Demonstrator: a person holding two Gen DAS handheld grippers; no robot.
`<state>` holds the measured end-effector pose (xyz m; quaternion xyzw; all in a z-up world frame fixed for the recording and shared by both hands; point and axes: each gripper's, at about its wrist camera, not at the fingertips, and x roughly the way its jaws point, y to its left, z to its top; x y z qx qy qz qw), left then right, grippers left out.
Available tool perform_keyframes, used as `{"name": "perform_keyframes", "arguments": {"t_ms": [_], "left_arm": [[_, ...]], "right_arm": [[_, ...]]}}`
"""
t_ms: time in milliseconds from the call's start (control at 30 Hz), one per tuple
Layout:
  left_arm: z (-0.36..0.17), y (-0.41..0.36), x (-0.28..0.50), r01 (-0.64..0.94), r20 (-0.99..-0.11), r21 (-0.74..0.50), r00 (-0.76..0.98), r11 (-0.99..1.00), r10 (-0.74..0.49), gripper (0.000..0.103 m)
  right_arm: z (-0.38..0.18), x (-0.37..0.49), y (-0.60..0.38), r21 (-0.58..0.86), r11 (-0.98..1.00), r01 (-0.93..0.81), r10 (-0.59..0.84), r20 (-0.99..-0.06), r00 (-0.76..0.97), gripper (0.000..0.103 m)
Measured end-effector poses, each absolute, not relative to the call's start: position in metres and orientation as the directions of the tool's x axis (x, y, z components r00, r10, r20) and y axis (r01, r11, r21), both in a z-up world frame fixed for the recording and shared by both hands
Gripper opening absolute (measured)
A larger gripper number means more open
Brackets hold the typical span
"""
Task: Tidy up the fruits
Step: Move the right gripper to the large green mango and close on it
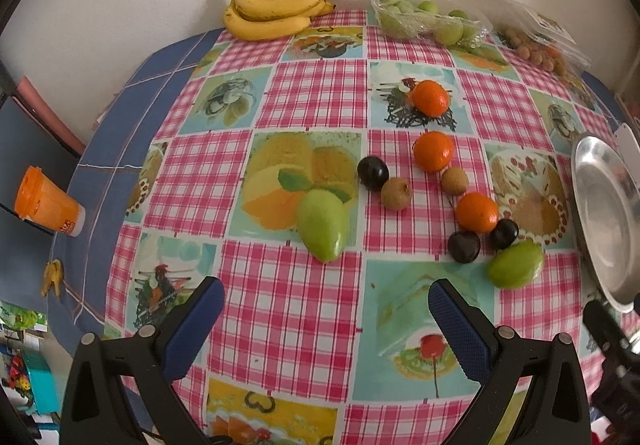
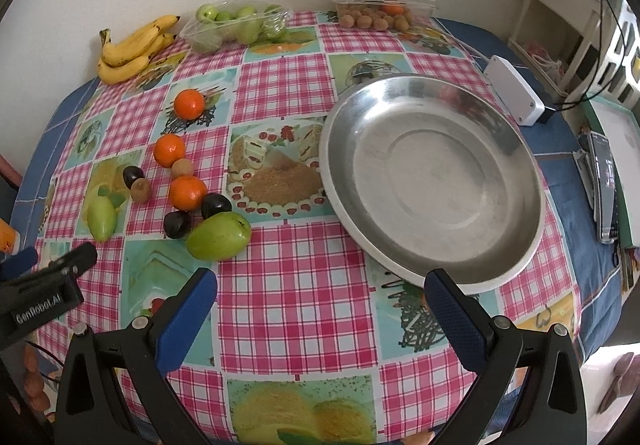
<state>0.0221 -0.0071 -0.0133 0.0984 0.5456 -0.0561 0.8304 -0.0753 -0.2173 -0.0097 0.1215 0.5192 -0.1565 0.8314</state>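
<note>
Both the left gripper [image 1: 326, 325] and right gripper [image 2: 320, 319] are hovering spread wide and empty, and the nearer green mango [image 2: 218, 236], lying just left of the steel plate [image 2: 520, 257] with its long axis crosswise, is sitting closest ahead-left of the right one.

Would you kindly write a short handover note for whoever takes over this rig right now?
Left tool: open, holding nothing, above the tablecloth.
Right tool: open, holding nothing, by the near rim of the steel dish.
Loose fruit lies left of the dish: three oranges, three dark plums, two small brown fruits, two green fruits. Bananas and two packs sit at the back.
Done: nothing; the dish holds no fruit.
Left: move the loose fruit, probably into the dish.
</note>
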Motion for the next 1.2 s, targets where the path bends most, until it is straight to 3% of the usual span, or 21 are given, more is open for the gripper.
{"name": "perform_keyframes", "arguments": {"t_ms": [300,633,1200], "left_arm": [[-0.017,-0.006,0.041,0.174,-0.930,0.028,0.365,0.984,-0.038,0.103],[0.001,-0.005,0.065,0.163,-0.909,-0.095,0.389,0.982,-0.152,0.103],[-0.035,-0.020,0.082,0.150,-0.949,-0.071,0.296,0.986,-0.114,0.103]], "right_arm": [[-0.015,-0.055,-0.211,0.145,0.926,0.349,-0.017,-0.907,0.420,0.103],[-0.011,-0.027,-0.213,0.164,0.926,0.341,0.008,-0.909,0.417,0.103],[-0.050,0.006,-0.191,0.155,0.957,0.247,0.077,-0.952,0.297,0.103]]}}
